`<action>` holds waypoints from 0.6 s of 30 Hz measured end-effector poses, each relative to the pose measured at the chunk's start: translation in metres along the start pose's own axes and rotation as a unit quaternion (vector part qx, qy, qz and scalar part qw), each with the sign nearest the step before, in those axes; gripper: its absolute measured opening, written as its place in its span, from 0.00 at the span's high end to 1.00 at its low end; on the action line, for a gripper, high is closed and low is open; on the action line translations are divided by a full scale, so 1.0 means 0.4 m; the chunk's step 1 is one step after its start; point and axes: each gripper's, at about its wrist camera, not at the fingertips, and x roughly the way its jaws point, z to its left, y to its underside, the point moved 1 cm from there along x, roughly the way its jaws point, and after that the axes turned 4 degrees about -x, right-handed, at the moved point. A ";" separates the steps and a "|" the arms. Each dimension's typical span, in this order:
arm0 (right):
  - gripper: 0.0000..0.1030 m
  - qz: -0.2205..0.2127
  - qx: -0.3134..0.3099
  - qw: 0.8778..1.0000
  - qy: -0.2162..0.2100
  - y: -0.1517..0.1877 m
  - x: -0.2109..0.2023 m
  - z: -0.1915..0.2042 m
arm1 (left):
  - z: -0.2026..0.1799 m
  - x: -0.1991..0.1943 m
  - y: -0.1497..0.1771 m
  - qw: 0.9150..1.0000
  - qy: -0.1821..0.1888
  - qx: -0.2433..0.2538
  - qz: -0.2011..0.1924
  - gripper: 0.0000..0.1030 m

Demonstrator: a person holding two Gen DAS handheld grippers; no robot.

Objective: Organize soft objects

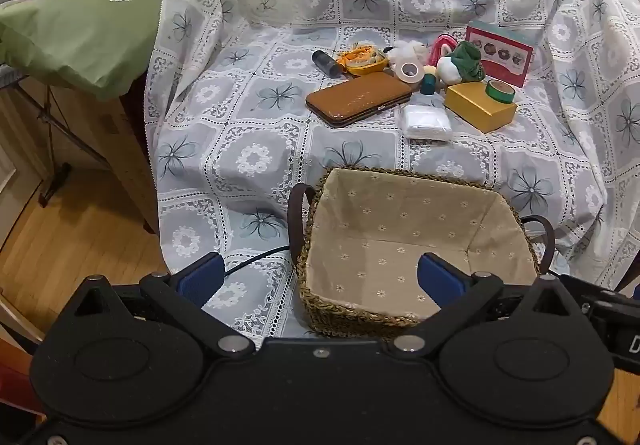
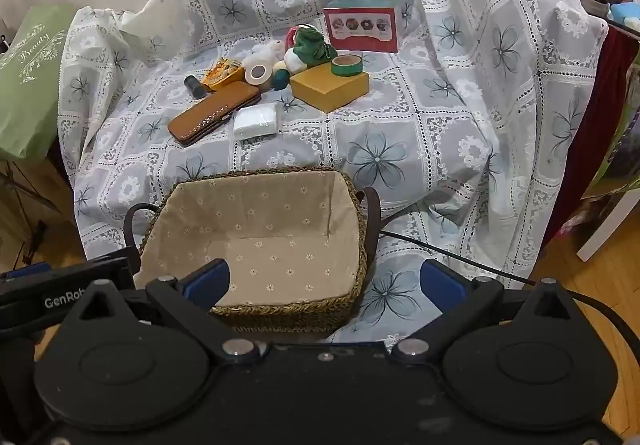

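Observation:
A woven basket (image 1: 320,309) (image 2: 360,229) with a beige flowered lining sits empty at the near edge of a patterned cloth. Beyond it lie a green and white plush (image 1: 460,63) (image 2: 306,47), a fluffy white toy (image 1: 406,51) (image 2: 266,52) and a white cloth packet (image 1: 426,122) (image 2: 256,120). My left gripper (image 1: 320,275) is open over the basket's left rim, nothing between its blue pads. My right gripper (image 2: 324,281) is open over the basket's right rim, also bare.
A brown wallet (image 1: 358,98) (image 2: 212,112), a yellow box (image 1: 480,107) (image 2: 328,87) with green tape on it, a red card box (image 1: 500,53) (image 2: 362,29), a tape roll (image 1: 412,72), a dark bottle (image 1: 326,63) and a green bag (image 1: 92,13) at left. Wooden floor lies below.

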 end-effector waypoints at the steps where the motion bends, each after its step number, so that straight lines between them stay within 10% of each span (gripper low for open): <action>1: 0.01 -0.001 0.000 1.000 0.000 0.000 0.000 0.000 | 0.000 0.000 0.000 1.000 0.000 0.001 0.000 0.03; 18: 0.01 -0.002 0.002 1.000 -0.001 0.000 0.002 -0.002 | 0.000 -0.003 -0.003 1.000 0.009 -0.001 0.000 0.03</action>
